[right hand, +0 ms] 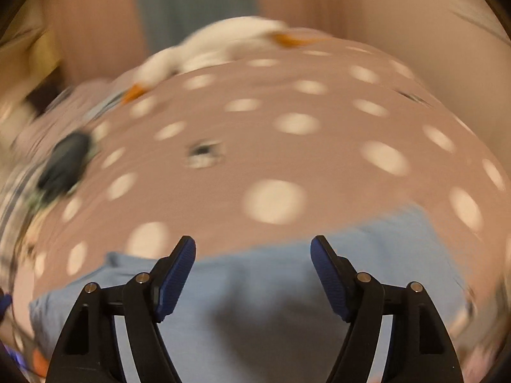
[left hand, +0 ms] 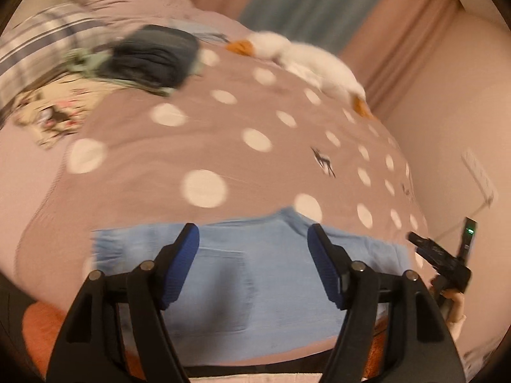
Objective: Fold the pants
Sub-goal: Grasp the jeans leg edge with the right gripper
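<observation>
- The pants (left hand: 255, 274) lie flat on the bed (left hand: 223, 146), at the near edge, directly under and ahead of both grippers.
- Left gripper (left hand: 254, 249): jaws wide, nothing held, hovering over the denim; cloth runs from 9 to 3 o'clock across its view, with the far edge at 12 o'clock, just past the fingertips.
- Right gripper (right hand: 253, 255): jaws wide, empty, also above the pants (right hand: 271, 287); here the far edge slants, higher toward 2 o'clock, lower toward 8 o'clock.
- The long axis appears to run side to side, across both grippers rather than away from them. Neither hand looks clearly nearer; each seems placed over its own half.
- In the left view the right gripper (left hand: 437, 252) shows at 3 o'clock, just off the cloth's right end.
- The pants are light blue denim, seemingly already doubled into a compact rectangle, with a stitched pocket outline facing up. Motion blur hides finer creases.
- A plush goose (left hand: 303, 57) and dark clothes (left hand: 153, 57) lie well apart at the far side, around 12 and 10 o'clock.
</observation>
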A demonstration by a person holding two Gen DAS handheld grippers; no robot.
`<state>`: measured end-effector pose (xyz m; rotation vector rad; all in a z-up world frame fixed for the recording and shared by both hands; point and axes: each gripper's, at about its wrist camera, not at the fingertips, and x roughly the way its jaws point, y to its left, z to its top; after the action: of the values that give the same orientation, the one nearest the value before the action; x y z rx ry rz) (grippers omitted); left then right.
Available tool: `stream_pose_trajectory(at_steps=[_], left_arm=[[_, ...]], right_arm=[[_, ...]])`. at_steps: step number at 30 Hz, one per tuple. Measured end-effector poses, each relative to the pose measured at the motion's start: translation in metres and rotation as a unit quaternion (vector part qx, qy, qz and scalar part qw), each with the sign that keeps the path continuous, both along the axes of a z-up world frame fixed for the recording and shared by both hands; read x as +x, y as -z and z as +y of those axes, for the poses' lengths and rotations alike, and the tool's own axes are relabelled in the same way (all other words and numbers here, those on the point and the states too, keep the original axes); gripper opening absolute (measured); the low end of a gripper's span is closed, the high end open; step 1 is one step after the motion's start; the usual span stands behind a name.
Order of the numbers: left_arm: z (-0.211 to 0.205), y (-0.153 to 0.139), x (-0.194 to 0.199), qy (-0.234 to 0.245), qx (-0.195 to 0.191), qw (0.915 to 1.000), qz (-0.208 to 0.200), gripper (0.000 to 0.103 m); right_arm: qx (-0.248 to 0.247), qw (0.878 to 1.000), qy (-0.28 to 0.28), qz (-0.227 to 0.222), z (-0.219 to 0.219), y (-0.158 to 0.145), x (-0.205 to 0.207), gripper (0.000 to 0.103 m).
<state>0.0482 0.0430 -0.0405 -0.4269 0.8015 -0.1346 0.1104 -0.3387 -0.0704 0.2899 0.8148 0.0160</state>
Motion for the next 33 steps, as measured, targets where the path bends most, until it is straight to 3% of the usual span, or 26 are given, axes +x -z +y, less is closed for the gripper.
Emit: stream_pose_trajectory(at_steps=[5,9,15,19,28,29,30,33], left_arm=[[-0.059,0.035,0.055,0.075,-0.022,0.9955,0.053,0.047],[-0.090,0.064,0.094,0.089,-0.010,0.9923,0.086,0.034],[-0.098,0.094,0.129,0.072,0.007,0.9896,0.124,0.033],[-0.094,0.106,0.136,0.065,-0.003,0.9894,0.130,0.033],[-0.096,0.105,0.137,0.068,-0.001,0.9889,0.132,0.035],[-0.096,0.105,0.137,0.068,0.000,0.9888,0.133,0.035],[-0.097,0.104,0.138,0.069,0.001,0.9886,0.134,0.035],[-0.098,0.101,0.137,0.074,0.001,0.9874,0.140,0.036]], right_arm=[[0.039,0.994,0.100,0.029,-0.079,0.033,-0.037,0.074],[0.055,0.986,0.154,0.043,-0.118,0.050,-0.057,0.074],[0.094,0.980,0.171,0.044,-0.143,0.065,-0.063,0.045],[0.126,0.976,0.173,0.044,-0.154,0.077,-0.063,0.044],[0.169,0.967,0.184,0.048,-0.161,0.094,-0.048,0.045],[0.165,0.968,0.186,0.045,-0.161,0.094,-0.047,0.037],[0.153,0.969,0.191,0.047,-0.161,0.094,-0.048,0.005],[0.171,0.965,0.196,0.015,-0.165,0.084,-0.064,0.005]])
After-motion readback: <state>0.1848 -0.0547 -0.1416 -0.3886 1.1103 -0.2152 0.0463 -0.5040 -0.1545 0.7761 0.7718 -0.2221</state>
